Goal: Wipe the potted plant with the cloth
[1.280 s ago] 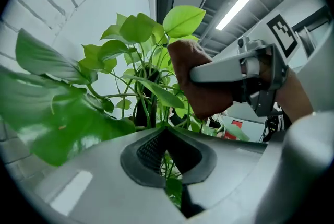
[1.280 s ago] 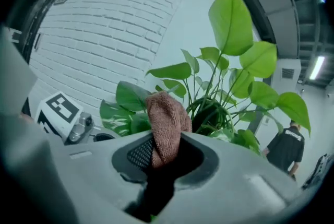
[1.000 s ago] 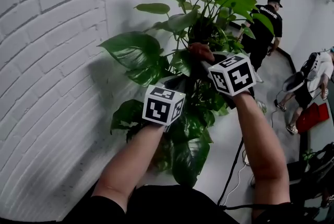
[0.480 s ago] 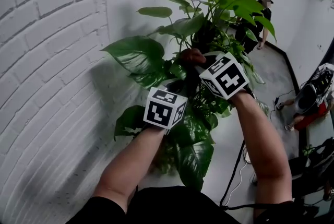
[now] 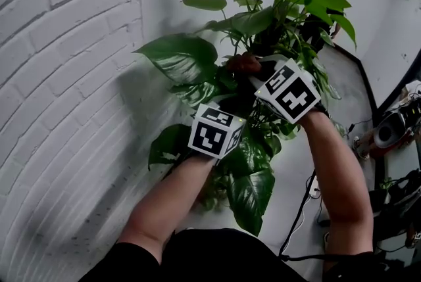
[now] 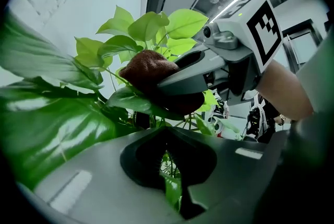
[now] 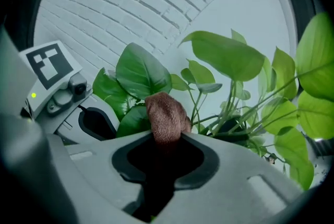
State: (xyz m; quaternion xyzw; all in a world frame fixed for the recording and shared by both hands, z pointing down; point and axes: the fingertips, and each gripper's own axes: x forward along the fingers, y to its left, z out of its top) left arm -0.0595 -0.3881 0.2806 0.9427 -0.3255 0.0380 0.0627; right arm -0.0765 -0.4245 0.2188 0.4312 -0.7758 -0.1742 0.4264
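So from my right gripper (image 7: 166, 145): the jaws are pinched together on the brown cloth (image 7: 166, 115), and a rounded wad of it pokes up out past the tips. The wad sits right against a dark green leaf of the potted plant (image 7: 142, 70), with a broad leaf standing just behind it. More leaves on thin stems fan out to the right, paler green. My left gripper (image 7: 97, 124) comes in from the left, marker cube (image 7: 49, 65) up top, its nose tucked against the lower leaves. Behind it all is a white brick wall (image 7: 130, 3).
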